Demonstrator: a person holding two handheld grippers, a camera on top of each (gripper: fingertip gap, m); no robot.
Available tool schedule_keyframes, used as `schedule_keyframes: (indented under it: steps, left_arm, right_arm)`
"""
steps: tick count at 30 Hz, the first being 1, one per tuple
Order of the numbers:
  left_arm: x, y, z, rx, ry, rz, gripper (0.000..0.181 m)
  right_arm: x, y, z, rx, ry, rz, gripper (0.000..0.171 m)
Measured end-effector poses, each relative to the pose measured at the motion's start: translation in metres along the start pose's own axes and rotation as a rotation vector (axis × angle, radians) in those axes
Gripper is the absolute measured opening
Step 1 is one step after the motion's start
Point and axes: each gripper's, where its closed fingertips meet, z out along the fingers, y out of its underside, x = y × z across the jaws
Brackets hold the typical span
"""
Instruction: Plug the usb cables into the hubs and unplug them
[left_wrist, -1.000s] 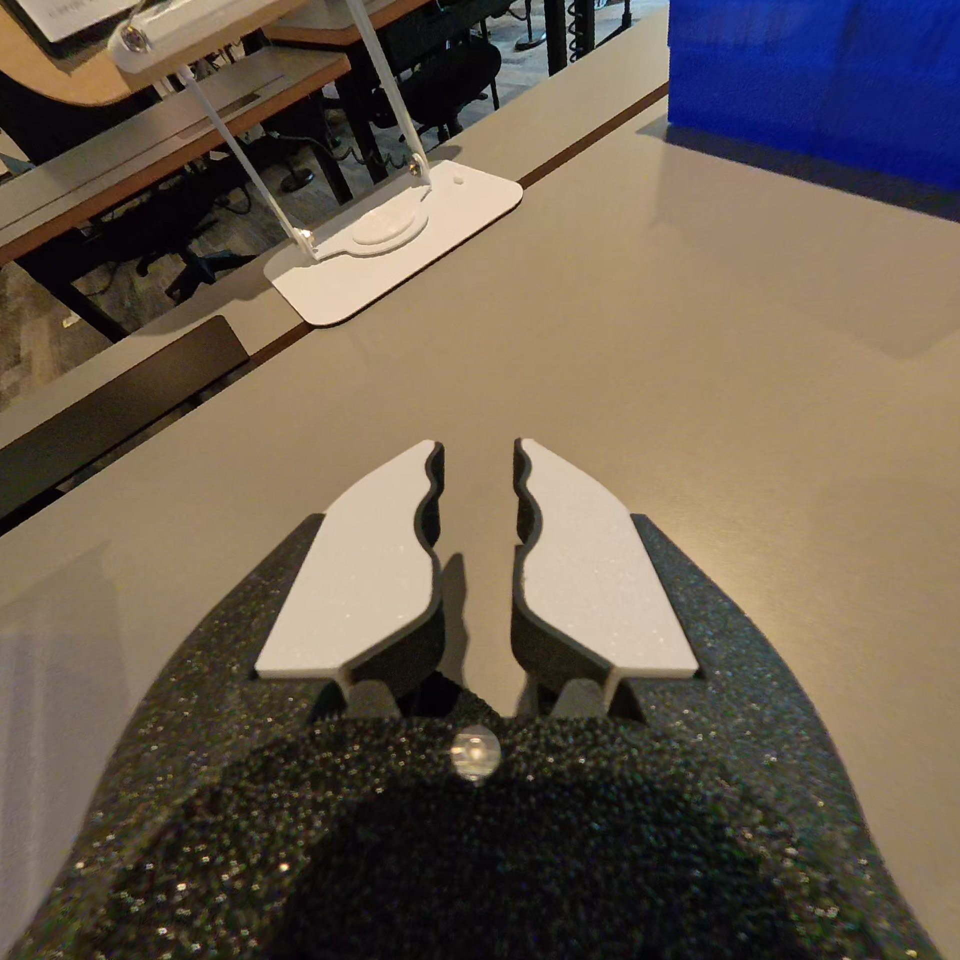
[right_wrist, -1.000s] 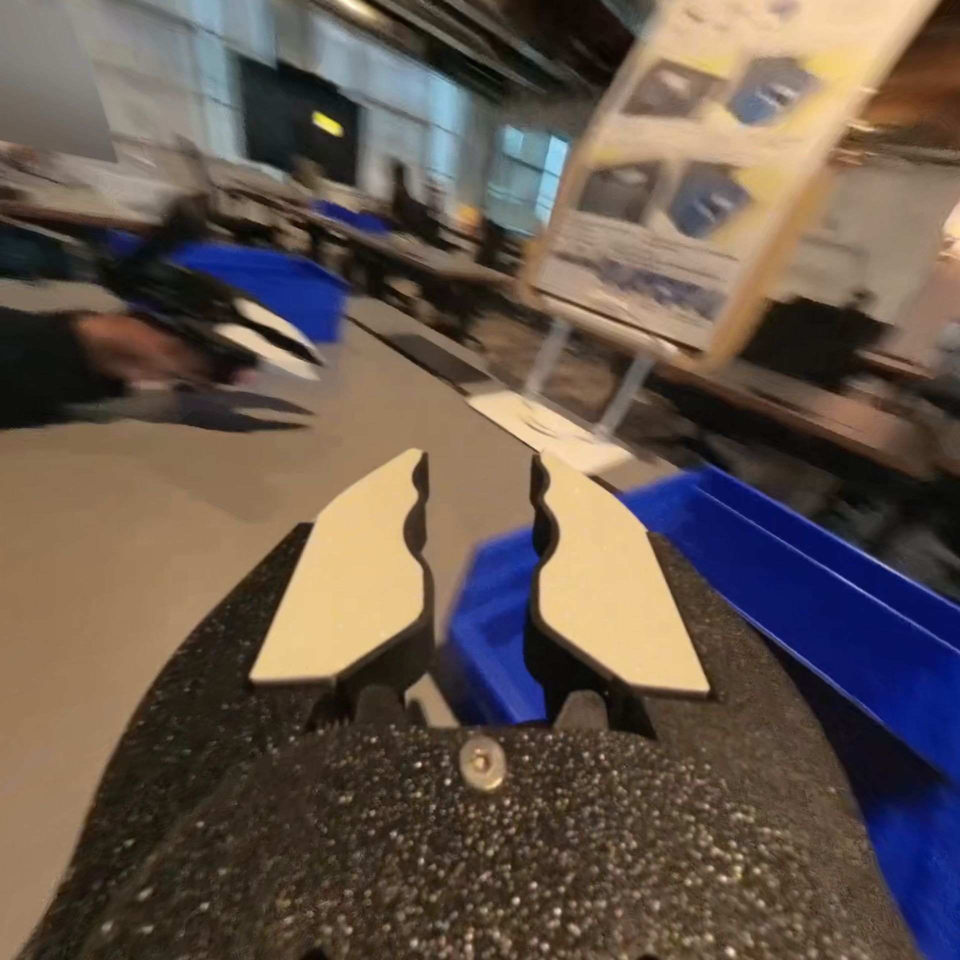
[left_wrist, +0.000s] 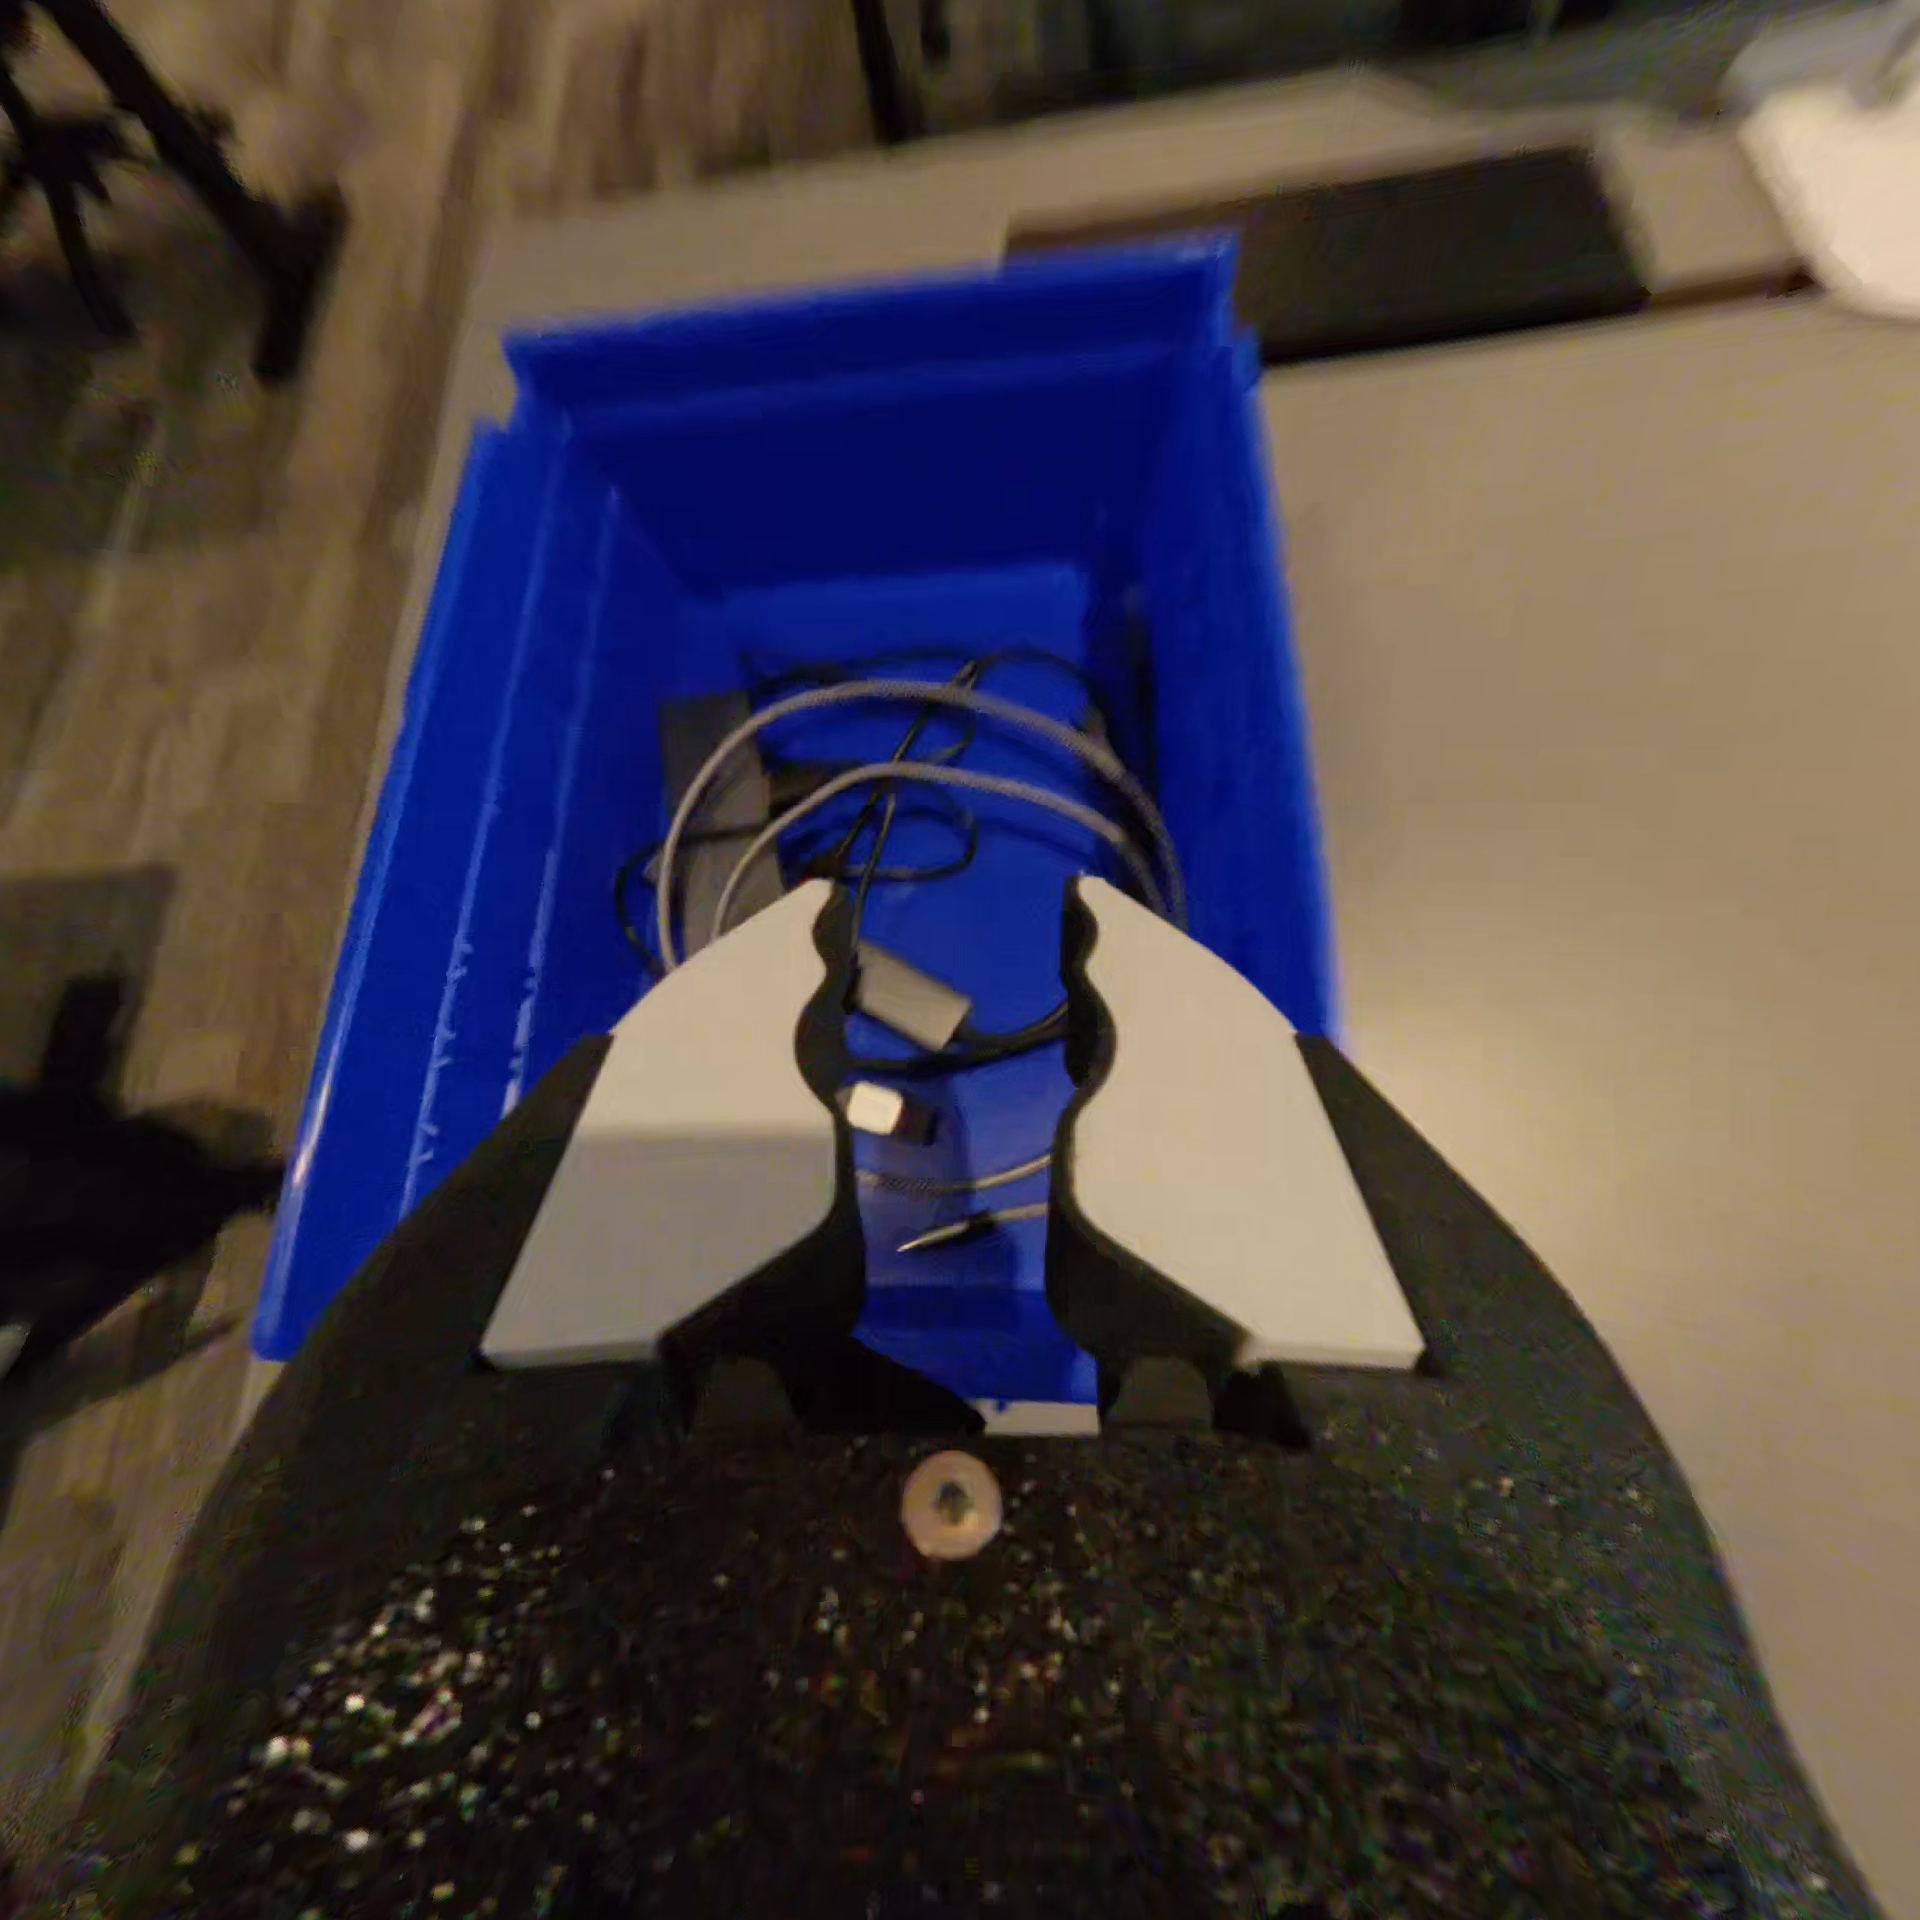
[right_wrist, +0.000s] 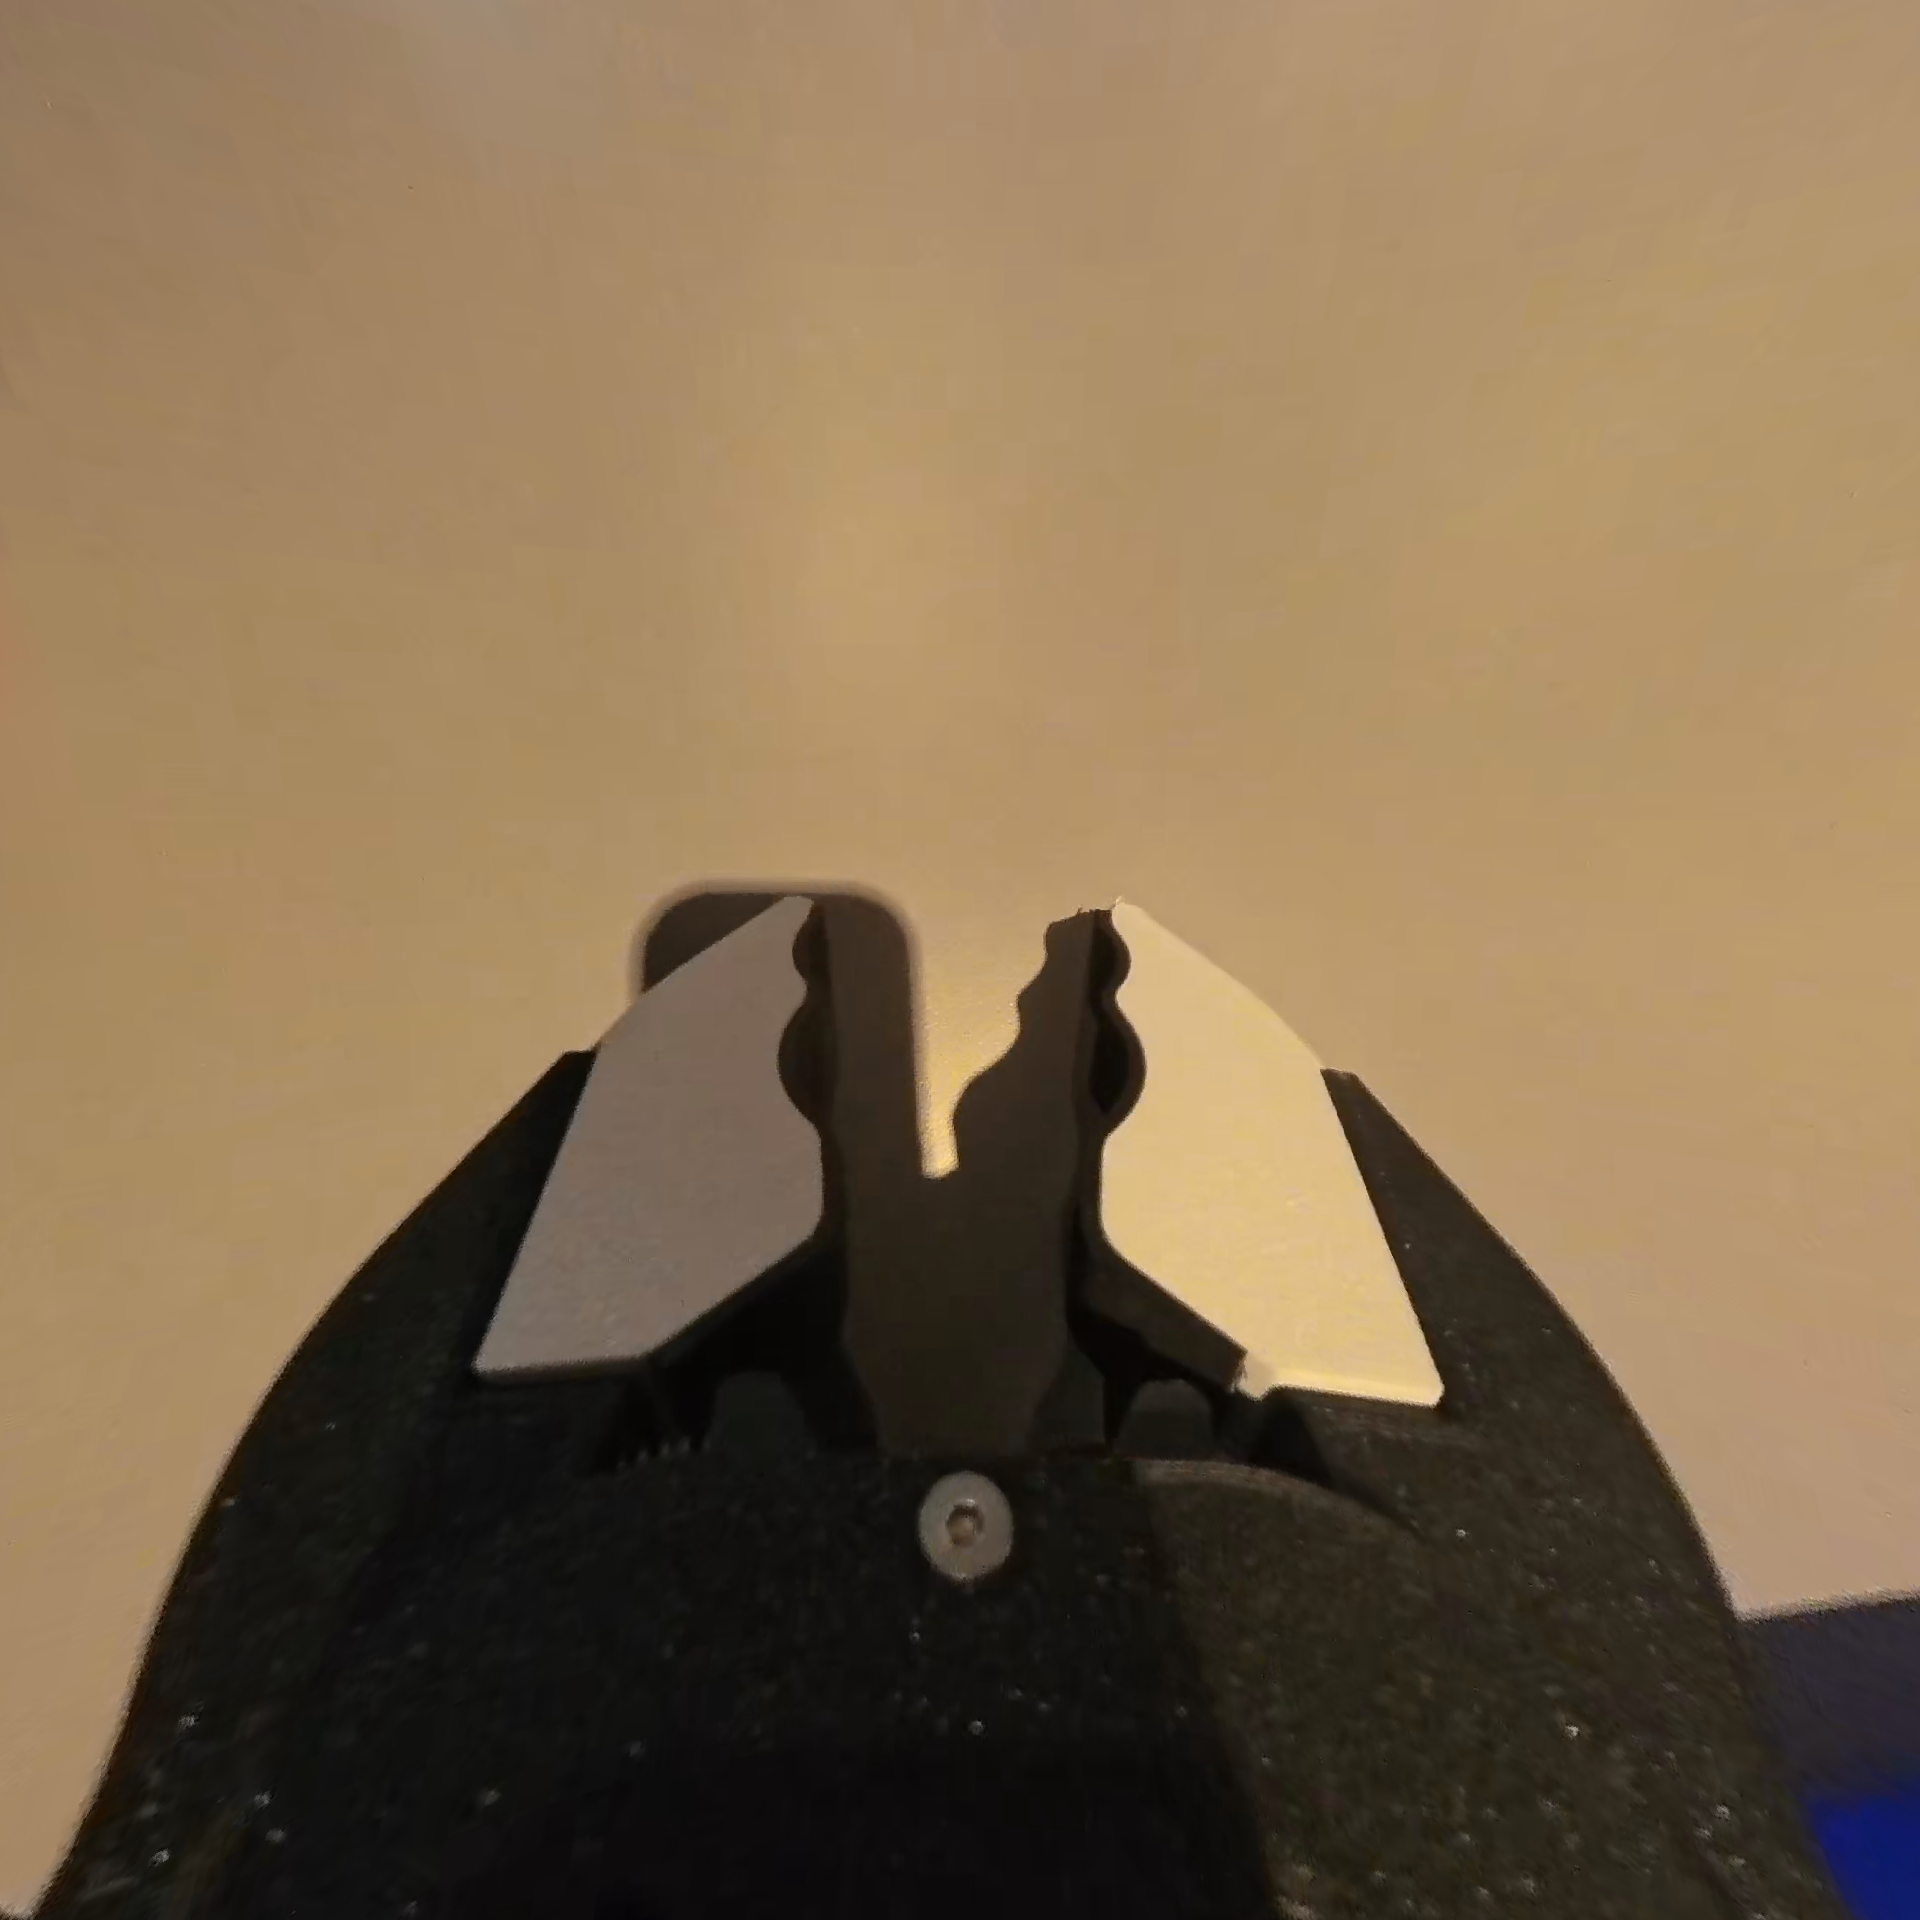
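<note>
Left gripper (left_wrist: 948, 904) swung over blue bin (left_wrist: 499, 790), jaws apart.

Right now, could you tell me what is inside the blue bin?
The blue bin holds coiled grey braided cables, thin black cables, a silver USB plug and a grey connector. A dark flat item lies beneath the coils, mostly covered. The left gripper hides the near corners.

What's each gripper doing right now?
Left gripper: open, empty, above the blue bin.
Right gripper: open, empty, over the table.

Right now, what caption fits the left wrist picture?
Open left gripper above a blue bin of tangled cables.
</note>
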Motion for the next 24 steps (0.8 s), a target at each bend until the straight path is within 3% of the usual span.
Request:
schedule_keyframes:
  steps: [5, 12, 18, 22, 24]
  left_arm:
    - [-0.02, 0.025, 0.043, -0.224, -0.009, 0.089, 0.037]
    - [-0.022, 0.037, 0.097, -0.366, 0.022, 0.151, 0.032]
    - [-0.039, 0.053, 0.122, -0.474, -0.067, 0.218, 0.032]
    - [-0.041, 0.052, 0.123, -0.466, -0.063, 0.234, 0.004]
    - [-0.039, 0.045, 0.115, -0.435, -0.048, 0.195, 0.003]
  right_arm:
    - [0.0, 0.0, 0.0, 0.003, 0.001, 0.001, 0.049]
    - [0.0, 0.0, 0.0, 0.003, -0.004, 0.006, 0.049]
    - [0.0, 0.0, 0.0, 0.003, -0.008, 0.011, 0.049]
    - [0.0, 0.0, 0.0, 0.004, -0.009, 0.012, 0.049]
    - [0.0, 0.0, 0.0, 0.004, -0.009, 0.012, 0.049]
